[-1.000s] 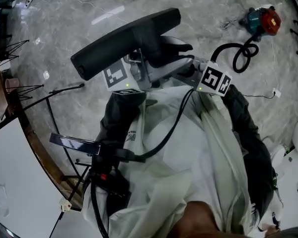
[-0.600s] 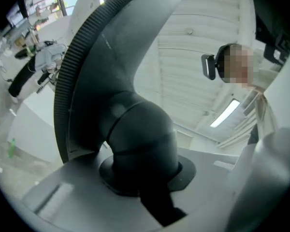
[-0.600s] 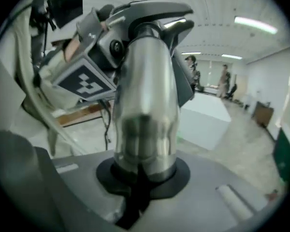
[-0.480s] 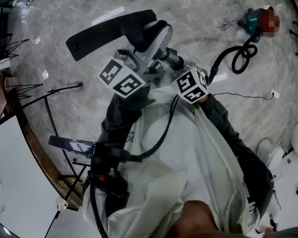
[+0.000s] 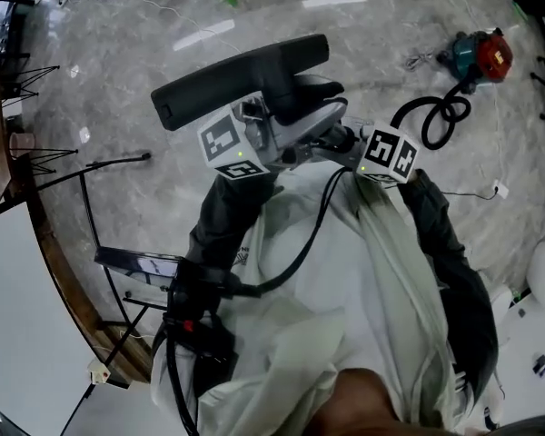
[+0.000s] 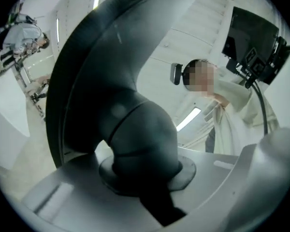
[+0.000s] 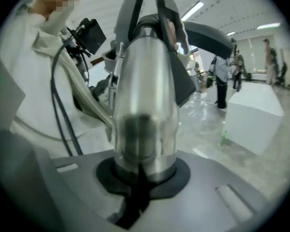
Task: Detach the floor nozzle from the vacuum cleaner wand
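I hold the black floor nozzle [image 5: 245,82] up over the floor, its long head lying crosswise. In the left gripper view its curved black neck [image 6: 141,138] fills the frame. My left gripper [image 6: 146,180] is shut on that neck, and in the head view the left gripper [image 5: 271,127] sits just under the nozzle head. The shiny silver wand [image 7: 146,105] runs from my right gripper [image 7: 141,174], which is shut on it, up into the nozzle. In the head view the right gripper [image 5: 347,143] sits right of the left one, with the wand [image 5: 320,123] between them.
A red and teal vacuum body [image 5: 480,53] lies on the marble floor at the upper right, its black hose [image 5: 440,112] curling toward me. Black stands [image 5: 118,166] and a wooden table edge [image 5: 36,234] are at the left. A white block [image 7: 253,115] and people stand farther off.
The nozzle and both grippers swung left and tilted half a second ago, then came back right to about where they were a second ago. Both grips are unchanged.
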The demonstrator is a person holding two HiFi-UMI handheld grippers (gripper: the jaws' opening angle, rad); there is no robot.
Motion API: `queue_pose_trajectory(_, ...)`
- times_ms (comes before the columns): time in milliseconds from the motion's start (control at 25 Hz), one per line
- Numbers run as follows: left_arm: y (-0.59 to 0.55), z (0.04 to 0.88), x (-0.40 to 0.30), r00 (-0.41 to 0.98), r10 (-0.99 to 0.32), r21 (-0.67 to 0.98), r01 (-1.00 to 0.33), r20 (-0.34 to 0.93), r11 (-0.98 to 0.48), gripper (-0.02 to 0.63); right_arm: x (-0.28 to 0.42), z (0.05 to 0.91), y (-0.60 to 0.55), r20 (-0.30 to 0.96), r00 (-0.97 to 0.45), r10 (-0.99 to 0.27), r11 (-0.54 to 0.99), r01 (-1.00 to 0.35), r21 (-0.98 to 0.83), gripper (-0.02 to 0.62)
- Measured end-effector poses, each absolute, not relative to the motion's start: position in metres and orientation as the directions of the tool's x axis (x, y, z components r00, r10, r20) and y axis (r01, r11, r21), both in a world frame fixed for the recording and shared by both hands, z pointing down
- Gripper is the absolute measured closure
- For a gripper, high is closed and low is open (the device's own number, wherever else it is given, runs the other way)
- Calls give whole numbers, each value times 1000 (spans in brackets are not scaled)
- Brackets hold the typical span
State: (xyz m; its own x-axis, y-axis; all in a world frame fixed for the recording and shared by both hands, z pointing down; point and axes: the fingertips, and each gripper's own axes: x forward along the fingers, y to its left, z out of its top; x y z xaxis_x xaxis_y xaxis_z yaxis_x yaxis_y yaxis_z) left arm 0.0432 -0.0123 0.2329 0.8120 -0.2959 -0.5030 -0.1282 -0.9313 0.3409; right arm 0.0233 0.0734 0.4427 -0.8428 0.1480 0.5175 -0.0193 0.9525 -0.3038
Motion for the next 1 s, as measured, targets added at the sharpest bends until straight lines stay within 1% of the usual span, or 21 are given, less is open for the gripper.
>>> queue_pose_trajectory(80,-25,240,39,798,-408,400,-231,-443,-887,537,21,448,53,576,-814,-77,959,-219,-180,558)
queue_pose_trajectory(160,-38,247,32,765,-533,462,-349,-362,-815,537,22,452,33,611,-732,-303,914,-404,-30,558)
queue_pose_trajectory(200,-43,250,29,745,-582,486,-397,-326,-779,537,24,453,26,617,-689,-380,886,-463,27,558)
queue_pose_trajectory(240,-46,252,27,733,-608,497,-422,-306,-759,537,25,453,21,617,-664,-423,867,-495,61,558)
queue_pose_trajectory(280,-46,250,27,735,-604,491,-422,-307,-762,537,24,452,20,610,-661,-437,861,-503,72,558)
queue_pose_trajectory(360,-37,240,34,772,-527,434,-364,-354,-824,535,21,447,23,591,-707,-390,892,-448,52,558)
queue_pose_trajectory(440,-16,229,44,819,-388,341,-253,-423,-905,531,20,444,39,570,-782,-253,950,-313,-8,555)
queue_pose_trajectory(560,17,216,52,844,-138,222,-23,-519,-975,531,19,436,70,519,-852,66,985,-26,-168,555)
queue_pose_trajectory(600,18,215,51,838,-99,209,18,-537,-978,531,20,434,76,505,-850,151,974,42,-222,555)
queue_pose_trajectory(640,13,216,49,831,-107,221,19,-545,-975,531,21,433,76,500,-842,202,962,74,-263,555)
queue_pose_trajectory(680,2,220,45,824,-159,252,-21,-543,-967,532,22,435,72,506,-835,215,956,74,-285,555)
queue_pose_trajectory(720,-12,226,41,815,-235,293,-85,-529,-952,532,22,439,65,519,-832,198,957,48,-288,557)
queue_pose_trajectory(800,-30,237,35,794,-366,357,-203,-484,-912,537,20,448,51,553,-829,88,969,-56,-240,557)
queue_pose_trajectory(880,-40,244,31,778,-460,398,-295,-428,-869,537,16,453,35,580,-808,-104,965,-223,-137,557)
queue_pose_trajectory(960,-51,252,25,755,-554,446,-385,-351,-808,537,13,458,18,594,-741,-312,914,-404,-24,557)
queue_pose_trajectory(1000,-57,257,21,742,-593,470,-423,-312,-775,537,12,461,12,600,-703,-382,884,-468,15,557)
